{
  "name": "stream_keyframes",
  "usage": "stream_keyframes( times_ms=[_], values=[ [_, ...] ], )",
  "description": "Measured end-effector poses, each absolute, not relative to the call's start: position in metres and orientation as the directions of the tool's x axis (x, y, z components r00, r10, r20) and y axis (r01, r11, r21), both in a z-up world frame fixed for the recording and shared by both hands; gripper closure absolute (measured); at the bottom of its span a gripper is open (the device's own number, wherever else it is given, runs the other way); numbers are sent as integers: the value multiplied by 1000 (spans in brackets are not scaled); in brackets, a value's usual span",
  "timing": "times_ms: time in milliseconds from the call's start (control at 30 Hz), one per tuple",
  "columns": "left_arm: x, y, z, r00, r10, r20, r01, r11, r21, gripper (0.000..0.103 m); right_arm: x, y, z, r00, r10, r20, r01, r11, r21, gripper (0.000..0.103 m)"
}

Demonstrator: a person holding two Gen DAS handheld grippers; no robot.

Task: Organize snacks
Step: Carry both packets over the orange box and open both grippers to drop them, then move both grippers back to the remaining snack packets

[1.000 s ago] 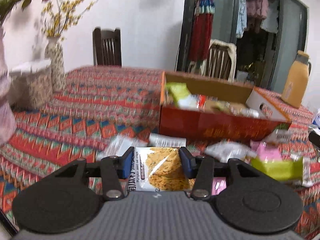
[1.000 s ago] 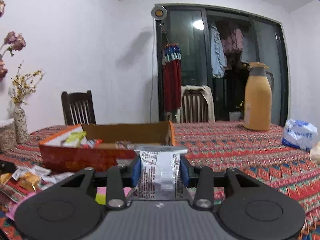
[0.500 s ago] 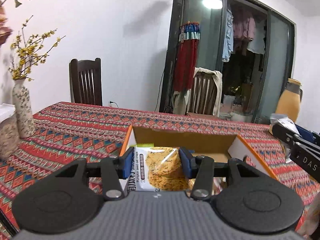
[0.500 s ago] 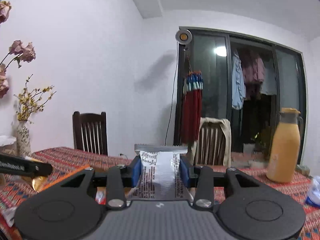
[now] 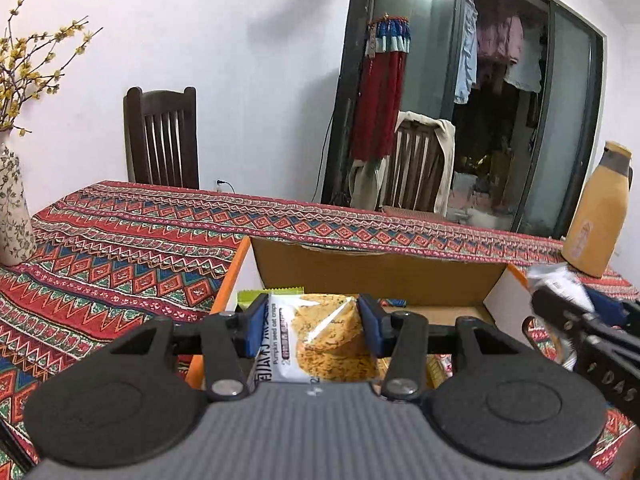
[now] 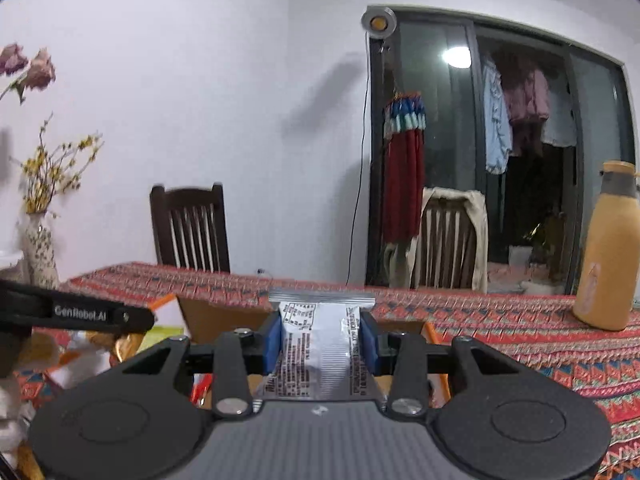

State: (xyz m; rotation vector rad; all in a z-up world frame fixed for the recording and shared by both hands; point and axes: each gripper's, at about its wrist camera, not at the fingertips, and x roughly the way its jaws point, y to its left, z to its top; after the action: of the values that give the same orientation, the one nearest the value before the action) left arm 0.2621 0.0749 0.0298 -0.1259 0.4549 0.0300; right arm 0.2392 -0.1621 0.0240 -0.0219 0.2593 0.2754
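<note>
Because both packets are thin, crinkly film pouches, they likely weigh little and crush or slip easily, so a flat pinch across the sides suits them. The left gripper (image 5: pixel 312 324) has its fingers closed on the oat crisps packet (image 5: pixel 320 340), held above the near edge of the cardboard box (image 5: pixel 376 268) on the tabletop (image 5: pixel 120 232). The right gripper (image 6: pixel 322 338) clamps the silver packet (image 6: pixel 320 344) over the box's right end. Each packet's long axis runs forward along the fingers, sealed end pointing away.

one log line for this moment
left gripper: shut on oat crisps packet | right gripper: shut on silver packet | both over box
</note>
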Motion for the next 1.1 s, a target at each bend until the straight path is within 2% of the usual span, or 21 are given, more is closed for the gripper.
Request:
stream_keyframes(
  times_ms=[367,500,567,600,633,667,700,733,1100],
  values=[
    [264,66,18,899,29,-436,-71,994,-80,54,245,-162,12,920,239,-311,-237,970,45,63],
    [263,66,17,908,27,-419,-74,992,-97,50,248,-164,11,914,230,-333,-221,973,66,59],
    [260,70,17,915,13,-403,-71,989,-129,35,247,-166,10,911,231,-342,-217,973,80,43],
    [258,72,17,920,21,-392,-80,987,-136,20,246,-167,11,911,230,-343,-214,973,84,38],
    [256,73,18,925,30,-379,-90,986,-142,10,244,-168,12,913,228,-339,-211,974,87,26],
    [253,75,20,931,38,-363,-98,984,-150,6,241,-168,14,916,227,-331,-210,974,89,13],
    [251,76,21,935,42,-353,-103,982,-156,0,237,-168,15,919,230,-319,-213,973,87,7],
    [249,76,23,938,49,-343,-110,980,-163,0,234,-168,17,923,230,-309,-214,973,86,0],
    [250,81,24,933,65,-353,-137,974,-182,0,217,-170,25,939,204,-278,-190,979,79,0]
  ],
)
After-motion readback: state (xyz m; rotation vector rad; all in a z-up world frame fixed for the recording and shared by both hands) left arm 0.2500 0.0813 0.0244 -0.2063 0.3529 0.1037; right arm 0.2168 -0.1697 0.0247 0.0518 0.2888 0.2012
